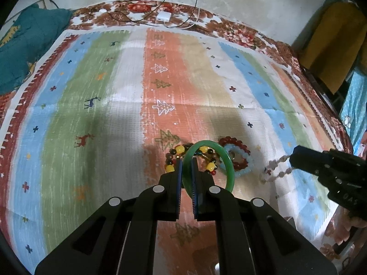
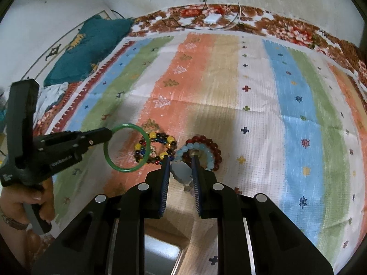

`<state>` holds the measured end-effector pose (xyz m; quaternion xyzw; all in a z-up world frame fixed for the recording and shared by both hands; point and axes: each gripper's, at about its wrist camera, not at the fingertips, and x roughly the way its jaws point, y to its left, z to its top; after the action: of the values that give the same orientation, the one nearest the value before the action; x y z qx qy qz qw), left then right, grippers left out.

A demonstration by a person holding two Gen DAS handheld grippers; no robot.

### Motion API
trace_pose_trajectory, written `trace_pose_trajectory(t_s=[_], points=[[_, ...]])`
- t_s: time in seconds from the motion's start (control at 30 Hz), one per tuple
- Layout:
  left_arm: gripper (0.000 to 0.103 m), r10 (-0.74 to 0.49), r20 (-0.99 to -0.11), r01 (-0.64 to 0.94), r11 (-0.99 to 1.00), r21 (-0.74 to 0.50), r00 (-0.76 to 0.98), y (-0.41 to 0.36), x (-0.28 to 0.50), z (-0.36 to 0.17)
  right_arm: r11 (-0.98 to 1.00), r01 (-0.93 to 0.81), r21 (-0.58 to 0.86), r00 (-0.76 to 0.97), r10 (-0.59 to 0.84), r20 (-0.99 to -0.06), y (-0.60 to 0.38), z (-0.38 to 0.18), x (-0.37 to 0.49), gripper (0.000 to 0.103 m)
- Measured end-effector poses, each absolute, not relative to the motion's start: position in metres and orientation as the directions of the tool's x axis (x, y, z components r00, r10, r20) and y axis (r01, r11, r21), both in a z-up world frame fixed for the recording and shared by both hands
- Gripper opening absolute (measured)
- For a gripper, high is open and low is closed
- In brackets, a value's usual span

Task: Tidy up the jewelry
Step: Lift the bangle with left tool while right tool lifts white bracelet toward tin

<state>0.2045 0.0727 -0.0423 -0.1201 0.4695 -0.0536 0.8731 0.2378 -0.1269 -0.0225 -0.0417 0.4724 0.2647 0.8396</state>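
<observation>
Lying on the cloth [image 2: 229,91]: three beaded bracelets [image 2: 156,147]; each gripper holds one more.

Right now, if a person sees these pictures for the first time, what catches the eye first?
The green bangle, pinched in the left claw and held above the striped cloth. Beside it, beaded bracelets lie clustered: a multicolored bracelet, a red one and a pale blue one. The right claw holds a pale chain.
</observation>
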Motion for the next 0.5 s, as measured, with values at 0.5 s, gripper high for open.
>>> trace_pose_trajectory(t_s=[0.5], points=[[0.006, -0.233, -0.772, 0.026, 0.962, -0.271, 0.591, 0.057, 0.166, -0.013, 0.841, -0.502, 0.204, 0.416, 0.442, -0.795, -0.135, -0.012, 0.21, 0.02]])
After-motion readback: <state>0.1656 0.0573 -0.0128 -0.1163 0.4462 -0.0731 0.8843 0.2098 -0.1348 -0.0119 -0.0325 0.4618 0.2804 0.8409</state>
